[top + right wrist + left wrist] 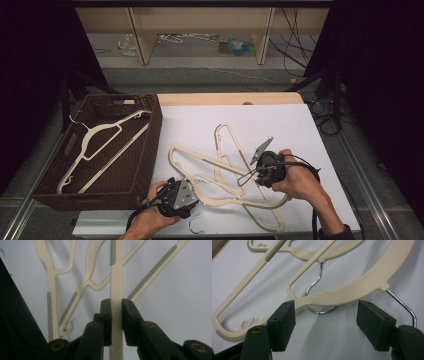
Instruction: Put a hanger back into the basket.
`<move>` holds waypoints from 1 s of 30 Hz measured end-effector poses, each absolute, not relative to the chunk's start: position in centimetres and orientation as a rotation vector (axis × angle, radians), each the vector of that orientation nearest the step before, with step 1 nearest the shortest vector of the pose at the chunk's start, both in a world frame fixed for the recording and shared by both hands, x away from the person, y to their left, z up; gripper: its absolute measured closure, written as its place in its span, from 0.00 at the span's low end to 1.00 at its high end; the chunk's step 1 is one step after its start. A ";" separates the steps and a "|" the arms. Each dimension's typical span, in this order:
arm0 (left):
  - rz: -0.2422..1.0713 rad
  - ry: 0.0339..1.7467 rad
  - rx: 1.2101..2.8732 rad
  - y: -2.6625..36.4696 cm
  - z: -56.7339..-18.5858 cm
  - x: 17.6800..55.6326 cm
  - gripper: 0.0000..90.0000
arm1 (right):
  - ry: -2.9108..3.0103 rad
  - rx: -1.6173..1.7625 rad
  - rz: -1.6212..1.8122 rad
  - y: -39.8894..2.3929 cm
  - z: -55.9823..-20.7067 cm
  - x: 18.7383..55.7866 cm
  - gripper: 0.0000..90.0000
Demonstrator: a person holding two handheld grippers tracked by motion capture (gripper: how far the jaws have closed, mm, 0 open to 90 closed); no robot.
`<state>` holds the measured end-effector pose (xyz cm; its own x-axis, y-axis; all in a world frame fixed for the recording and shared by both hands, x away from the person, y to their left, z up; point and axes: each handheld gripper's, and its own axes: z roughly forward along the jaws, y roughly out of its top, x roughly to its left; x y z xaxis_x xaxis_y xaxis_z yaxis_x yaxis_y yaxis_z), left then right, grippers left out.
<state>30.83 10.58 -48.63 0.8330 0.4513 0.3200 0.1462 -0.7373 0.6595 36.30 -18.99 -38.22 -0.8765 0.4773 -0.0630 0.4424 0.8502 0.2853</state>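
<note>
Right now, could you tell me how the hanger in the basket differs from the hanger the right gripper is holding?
The hanger in the basket lies alone and untouched, propped slantwise against the basket wall. The hanger in the right gripper is clamped by its bar between shut jaws and sits tangled with other hangers on the white table. Both are cream plastic of similar shape.

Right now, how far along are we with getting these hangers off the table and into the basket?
Done: one cream hanger lies in the brown basket. In hand: the right gripper is shut on the bar of a hanger from the tangled pile on the white table, while the left gripper, fingers apart, straddles another hanger's shoulder. Left: about three overlapping hangers to separate and move.
</note>
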 end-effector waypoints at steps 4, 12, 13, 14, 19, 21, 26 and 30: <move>0.645 0.402 2.370 10.2 -48.8 31.0 0.34 | 2.891 0.725 0.397 -19.1 -38.1 36.3 0.89; 0.678 0.343 2.390 9.7 -48.8 30.8 0.38 | 2.911 0.736 0.441 -19.8 -38.0 36.7 0.89; 0.685 0.340 2.395 9.6 -48.7 30.8 0.37 | 2.918 0.734 0.453 -19.8 -38.0 36.7 0.89; 0.685 0.340 2.395 9.6 -48.7 30.8 0.36 | 2.918 0.734 0.453 -19.8 -38.0 36.7 0.89; 0.695 0.273 2.384 9.3 -48.8 30.7 0.34 | 2.926 0.726 0.464 -20.2 -38.0 36.8 0.89; 0.694 0.204 2.353 9.1 -48.6 30.3 0.33 | 2.944 0.725 0.481 -20.5 -38.4 37.0 0.89; 0.674 0.004 2.361 8.9 -48.8 30.0 0.34 | 2.996 0.693 0.520 -20.9 -39.3 37.6 0.89; 0.646 -0.067 2.367 8.9 -48.9 30.3 0.37 | 3.010 0.681 0.522 -21.0 -39.8 37.8 0.89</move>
<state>30.34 8.90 -48.85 0.8759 0.1204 0.4671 -0.2133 -0.7719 0.5989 37.81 -21.02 -39.80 -0.9052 0.4206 0.0618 0.4168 0.8495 0.3235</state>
